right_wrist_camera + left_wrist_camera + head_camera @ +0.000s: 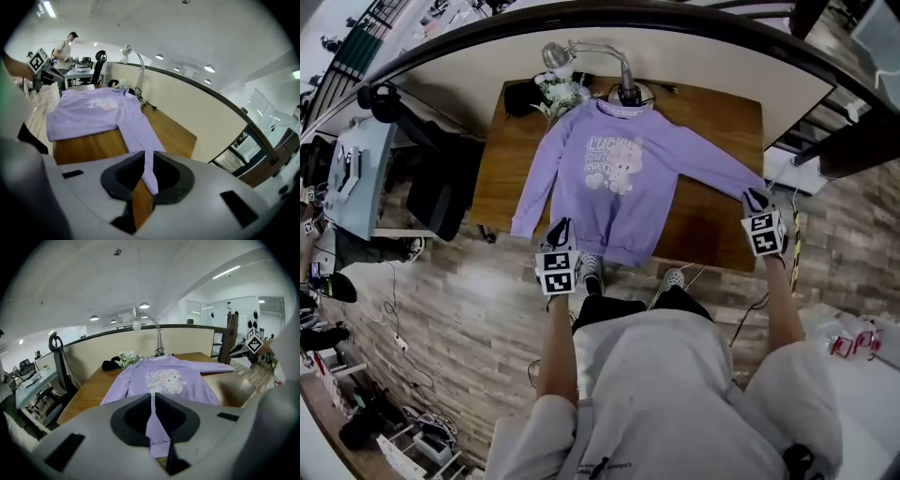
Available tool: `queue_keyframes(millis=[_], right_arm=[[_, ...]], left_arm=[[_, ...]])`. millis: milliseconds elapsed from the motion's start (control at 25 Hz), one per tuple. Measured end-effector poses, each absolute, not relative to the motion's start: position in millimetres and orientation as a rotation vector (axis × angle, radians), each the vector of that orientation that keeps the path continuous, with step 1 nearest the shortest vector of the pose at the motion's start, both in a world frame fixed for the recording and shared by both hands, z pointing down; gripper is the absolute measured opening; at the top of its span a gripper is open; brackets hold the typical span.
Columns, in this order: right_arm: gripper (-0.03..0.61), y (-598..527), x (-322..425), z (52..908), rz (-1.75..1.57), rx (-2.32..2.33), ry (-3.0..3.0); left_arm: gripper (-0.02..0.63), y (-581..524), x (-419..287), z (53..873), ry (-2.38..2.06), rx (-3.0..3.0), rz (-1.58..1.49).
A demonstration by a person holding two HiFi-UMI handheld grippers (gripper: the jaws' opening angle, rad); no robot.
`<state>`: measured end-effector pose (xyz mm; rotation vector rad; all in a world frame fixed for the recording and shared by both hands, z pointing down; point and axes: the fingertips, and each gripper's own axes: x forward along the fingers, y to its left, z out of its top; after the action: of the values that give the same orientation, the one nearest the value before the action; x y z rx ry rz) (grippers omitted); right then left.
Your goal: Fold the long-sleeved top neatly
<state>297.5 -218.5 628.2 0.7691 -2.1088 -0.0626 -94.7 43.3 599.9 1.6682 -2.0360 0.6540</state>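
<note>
Lengthwise, the long-sleeved top point(609, 178) lay flat and face up on the wooden surface point(712, 112). Its long axis ran from the collar near the upper edge of the head view down to the hem at the surface's near edge, in the lower middle of the frame. Both sleeves spread outward and downward, and the right-hand one reached close to the surface's right edge. The left gripper point(560, 227) had its fingers clamped on the lower left corner of the hem. The right gripper point(757, 200) had its fingers pinched on the cuff of the right-hand sleeve. Bare wood lay open on either side of the body, wider at the right. A lamp point(555, 54), white flowers point(561, 94) and a dark item point(520, 96) crowded the far edge beside the collar. The fabric was lilac and fairly smooth, with pale lettering and a cartoon print on the chest.
</note>
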Motion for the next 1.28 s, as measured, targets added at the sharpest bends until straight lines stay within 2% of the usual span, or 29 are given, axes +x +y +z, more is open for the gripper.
queue_keyframes(millis=[440, 760, 920, 1040, 1280], right_arm=[[0.066, -94, 69, 643, 0.238, 0.726, -2.241], [0.066, -32, -92, 633, 0.228, 0.571, -2.323], [0.066, -14, -130, 636, 0.264, 0.565, -2.314], [0.066, -6, -140, 643, 0.297, 0.586, -2.295], [0.066, 15, -156, 656, 0.282, 0.58, -2.254]], left_arm=[[0.04, 54, -213, 632, -1.923, 1.712, 0.652], [0.041, 86, -283, 656, -1.838, 1.755, 0.636], [0.051, 107, -292, 670, -1.749, 1.802, 0.604], [0.11, 124, -294, 680, -1.719, 1.797, 0.612], [0.147, 157, -290, 711, -1.616, 1.803, 0.616]])
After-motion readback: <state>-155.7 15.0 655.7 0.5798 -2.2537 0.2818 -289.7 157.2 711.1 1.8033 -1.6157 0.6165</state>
